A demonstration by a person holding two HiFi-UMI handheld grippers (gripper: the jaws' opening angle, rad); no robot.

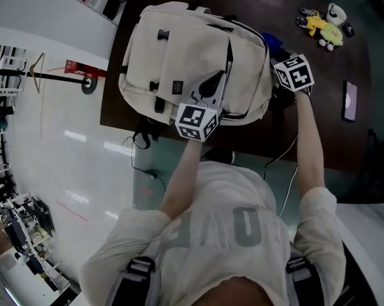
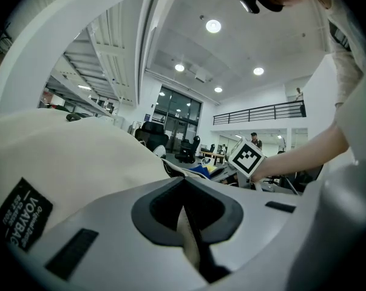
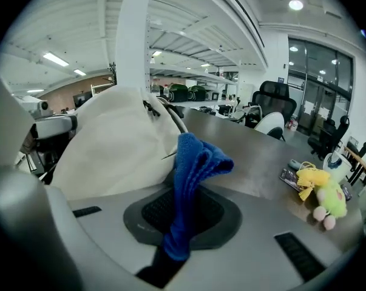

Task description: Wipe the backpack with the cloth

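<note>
A cream backpack (image 1: pixel 179 50) lies on the dark table (image 1: pixel 319 139). My left gripper (image 1: pixel 212 85) rests on its near right side, shut on a fold of the cream fabric (image 2: pixel 184 226); the bag's bulk (image 2: pixel 67 156) fills the left of the left gripper view. My right gripper (image 1: pixel 278 57) is at the bag's right edge, shut on a blue cloth (image 3: pixel 193 156) that sticks up between the jaws. In the right gripper view the backpack (image 3: pixel 116 138) lies just left of the cloth. The cloth (image 1: pixel 272 42) shows as a blue patch beside the bag in the head view.
A yellow plush toy (image 1: pixel 323 29) and small items lie at the table's far right, also seen as the plush toy (image 3: pixel 321 193) in the right gripper view. A dark phone (image 1: pixel 350 101) lies at the right. Cables (image 1: pixel 144 152) hang off the table's near edge.
</note>
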